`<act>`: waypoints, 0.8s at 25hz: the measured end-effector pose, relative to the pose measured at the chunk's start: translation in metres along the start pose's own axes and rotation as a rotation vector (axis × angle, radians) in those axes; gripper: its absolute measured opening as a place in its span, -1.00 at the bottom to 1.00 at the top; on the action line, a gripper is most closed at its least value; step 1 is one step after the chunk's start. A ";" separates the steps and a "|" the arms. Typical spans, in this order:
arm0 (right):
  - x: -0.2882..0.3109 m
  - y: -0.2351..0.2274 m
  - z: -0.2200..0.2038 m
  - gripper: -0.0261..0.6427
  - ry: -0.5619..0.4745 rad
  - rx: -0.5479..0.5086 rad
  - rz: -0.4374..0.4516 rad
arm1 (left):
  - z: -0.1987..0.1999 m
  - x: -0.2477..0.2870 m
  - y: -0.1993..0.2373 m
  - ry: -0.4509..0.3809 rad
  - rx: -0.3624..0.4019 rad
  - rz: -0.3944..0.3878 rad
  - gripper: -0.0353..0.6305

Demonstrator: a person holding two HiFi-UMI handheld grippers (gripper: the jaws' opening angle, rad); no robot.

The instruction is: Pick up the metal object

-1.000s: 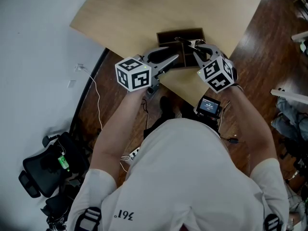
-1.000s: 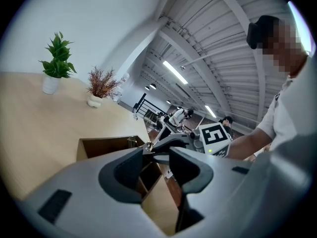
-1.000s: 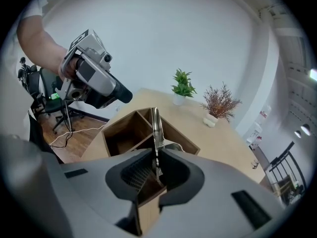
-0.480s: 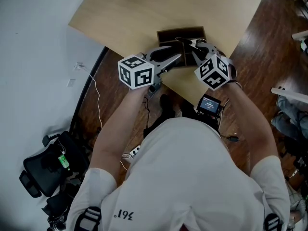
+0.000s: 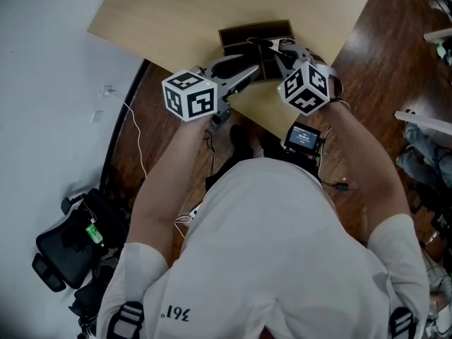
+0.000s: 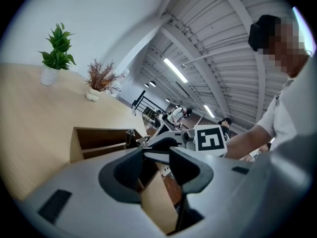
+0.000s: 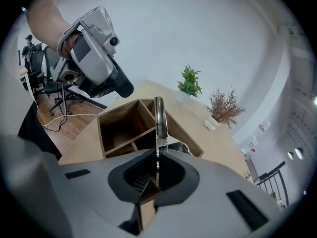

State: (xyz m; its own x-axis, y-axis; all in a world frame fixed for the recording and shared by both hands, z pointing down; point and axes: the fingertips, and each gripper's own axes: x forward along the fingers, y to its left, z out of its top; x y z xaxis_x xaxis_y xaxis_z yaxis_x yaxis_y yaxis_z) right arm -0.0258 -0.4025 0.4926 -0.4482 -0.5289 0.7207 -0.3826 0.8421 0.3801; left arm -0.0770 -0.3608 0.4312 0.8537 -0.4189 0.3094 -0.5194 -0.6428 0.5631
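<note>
A thin, shiny metal object (image 7: 159, 117) stands upright between the jaws of my right gripper (image 7: 157, 155), which is shut on it. Behind it in the right gripper view is a dark wooden box (image 7: 119, 123) with open compartments. In the head view the right gripper (image 5: 279, 48) is over the box (image 5: 240, 32) at the table's near edge, and the metal object (image 5: 261, 42) shows as a thin sliver. My left gripper (image 5: 258, 68) reaches in from the left, close beside it. In its own view the left gripper (image 6: 157, 152) stands slightly open, with nothing held.
The box sits on a light wooden table (image 5: 176, 13) whose near edge runs under both grippers. Small potted plants (image 7: 189, 86) (image 6: 57, 53) stand at the far side. A black office chair (image 5: 67, 249) and a white cable (image 5: 138, 140) are on the floor to the left.
Both grippers have edged slightly farther over the box, and the right marker cube has turned a little. The right gripper stays shut on the metal object.
</note>
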 end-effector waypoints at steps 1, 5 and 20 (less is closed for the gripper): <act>0.000 0.000 0.000 -0.91 0.001 -0.001 -0.003 | -0.001 -0.001 -0.001 -0.002 -0.003 0.000 -0.46; 0.000 -0.001 0.000 -0.91 0.004 -0.009 -0.009 | -0.002 -0.003 -0.003 -0.008 -0.011 0.001 -0.46; -0.025 -0.011 0.017 -0.91 -0.045 0.030 -0.057 | 0.011 -0.014 -0.015 -0.065 0.011 -0.006 -0.46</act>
State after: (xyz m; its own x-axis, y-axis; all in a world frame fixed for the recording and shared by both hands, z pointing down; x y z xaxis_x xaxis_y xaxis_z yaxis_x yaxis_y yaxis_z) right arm -0.0241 -0.4002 0.4611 -0.4605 -0.5803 0.6718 -0.4319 0.8076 0.4016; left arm -0.0812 -0.3523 0.4098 0.8526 -0.4557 0.2558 -0.5154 -0.6521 0.5560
